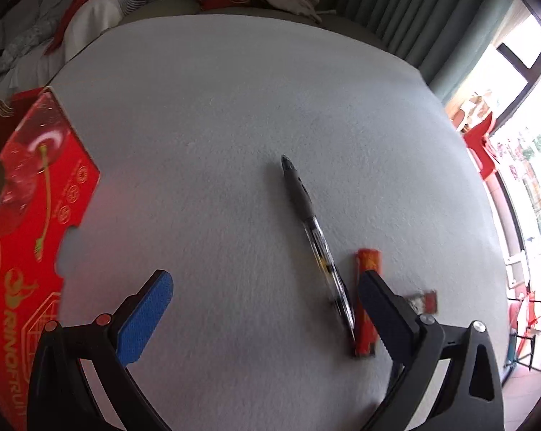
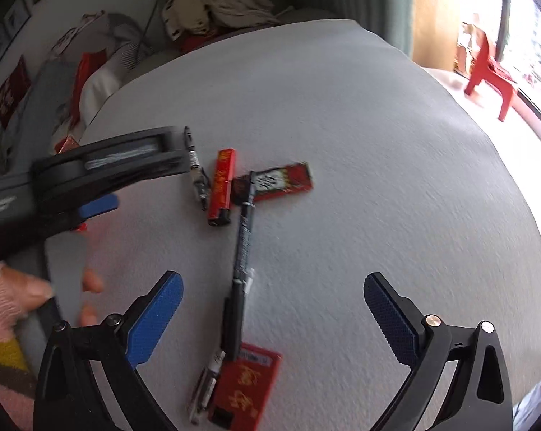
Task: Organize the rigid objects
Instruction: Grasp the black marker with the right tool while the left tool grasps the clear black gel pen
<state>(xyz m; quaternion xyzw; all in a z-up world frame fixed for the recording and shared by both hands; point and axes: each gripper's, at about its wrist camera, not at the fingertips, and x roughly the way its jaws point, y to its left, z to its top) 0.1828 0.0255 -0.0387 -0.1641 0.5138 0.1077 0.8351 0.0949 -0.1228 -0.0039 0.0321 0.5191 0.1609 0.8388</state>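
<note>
Left wrist view: the left gripper (image 1: 265, 289) hung over a white felt-covered table (image 1: 234, 107), jaws spread wide with nothing between them.
Pen: a clear-barrelled pen with a dark grip (image 1: 311, 230) lay flat near the middle of the table, just beside a red lighter (image 1: 366, 309).
Box: a red cardboard box (image 1: 29, 215) stood at the table's left edge; the writing "RINOFRUIT" and a cherry picture could be read.
Right wrist view: the right gripper (image 2: 273, 300) was also released and empty, above a long black pen (image 2: 242, 248).
Other items: a red packet with white characters (image 2: 281, 181), a red card with gold characters (image 2: 247, 384) and a small clear pen (image 2: 207, 382); none of those characters were legible.
Handling: the pens look light, stiff and smooth, likely to roll; mid-barrel across the width seems the best hold.
</note>
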